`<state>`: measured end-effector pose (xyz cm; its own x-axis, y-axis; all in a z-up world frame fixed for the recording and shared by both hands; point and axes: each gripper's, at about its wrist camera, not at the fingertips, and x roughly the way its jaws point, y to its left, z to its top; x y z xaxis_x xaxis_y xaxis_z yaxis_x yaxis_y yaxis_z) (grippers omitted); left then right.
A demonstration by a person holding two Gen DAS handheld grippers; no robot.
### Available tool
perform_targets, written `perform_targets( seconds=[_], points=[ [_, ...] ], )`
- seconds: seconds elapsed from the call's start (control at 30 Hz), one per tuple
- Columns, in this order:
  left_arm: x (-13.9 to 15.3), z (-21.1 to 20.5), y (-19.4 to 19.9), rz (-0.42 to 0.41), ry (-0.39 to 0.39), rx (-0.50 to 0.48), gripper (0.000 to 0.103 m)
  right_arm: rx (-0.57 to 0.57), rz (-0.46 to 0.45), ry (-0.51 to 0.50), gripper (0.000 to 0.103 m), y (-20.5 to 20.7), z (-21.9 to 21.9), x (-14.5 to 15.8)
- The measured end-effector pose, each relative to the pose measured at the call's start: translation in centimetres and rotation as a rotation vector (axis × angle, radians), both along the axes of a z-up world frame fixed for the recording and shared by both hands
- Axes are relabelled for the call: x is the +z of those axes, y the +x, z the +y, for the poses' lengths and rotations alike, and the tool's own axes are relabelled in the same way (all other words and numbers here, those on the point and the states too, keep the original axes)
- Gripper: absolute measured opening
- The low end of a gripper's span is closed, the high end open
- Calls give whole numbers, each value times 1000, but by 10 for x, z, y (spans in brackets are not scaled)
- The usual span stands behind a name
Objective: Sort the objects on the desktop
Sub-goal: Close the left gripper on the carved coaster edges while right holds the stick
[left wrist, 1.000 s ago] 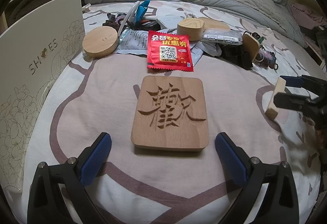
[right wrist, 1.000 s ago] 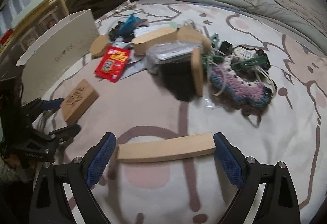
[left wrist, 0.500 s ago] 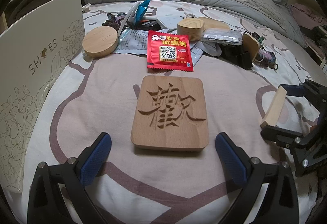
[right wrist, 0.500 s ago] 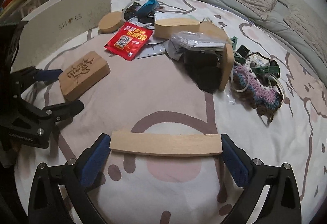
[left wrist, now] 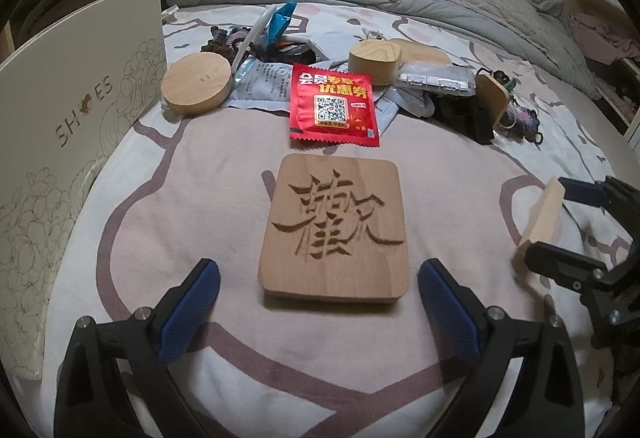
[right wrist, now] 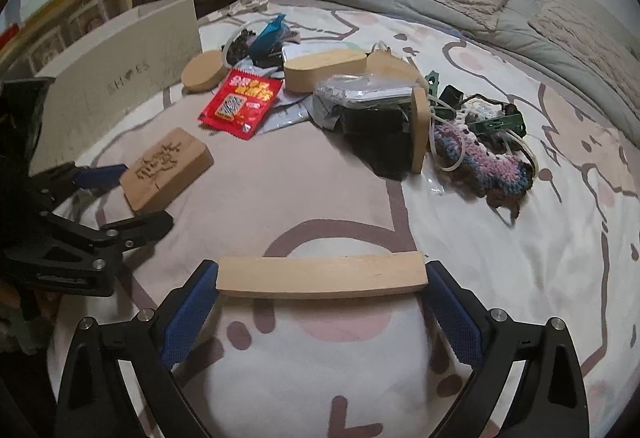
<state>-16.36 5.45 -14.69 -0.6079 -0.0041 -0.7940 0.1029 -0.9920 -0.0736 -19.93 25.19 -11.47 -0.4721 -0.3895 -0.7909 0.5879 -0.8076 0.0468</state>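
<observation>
We note the right tongs (right wrist: 321, 280), clamped on the slat (right wrist: 320, 275), have swung level at lower centre, while left tongs (left wrist: 319, 292) stay apart astride the carved block (left wrist: 335, 228): placement pending.

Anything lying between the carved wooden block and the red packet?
Nothing: in the left wrist view only a bare strip of bedsheet separates the carved wooden block from the red packet.

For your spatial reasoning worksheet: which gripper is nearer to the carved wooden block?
Left. The left gripper straddles the carved wooden block, fingers open on either side; the right gripper sits off to its right, clamping a plain wooden slat.
</observation>
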Motion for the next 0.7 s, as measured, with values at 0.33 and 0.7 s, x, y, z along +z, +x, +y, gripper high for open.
perform_targets(
  seconds=[0.33,0.7],
  points=[
    [5,-16,-15,-6,69,41,92,-61,3,-20,100,3,2,2],
    [10,-17,-12,14,64,22,64,-187,-4,-97,100,12,15,8]
  ],
)
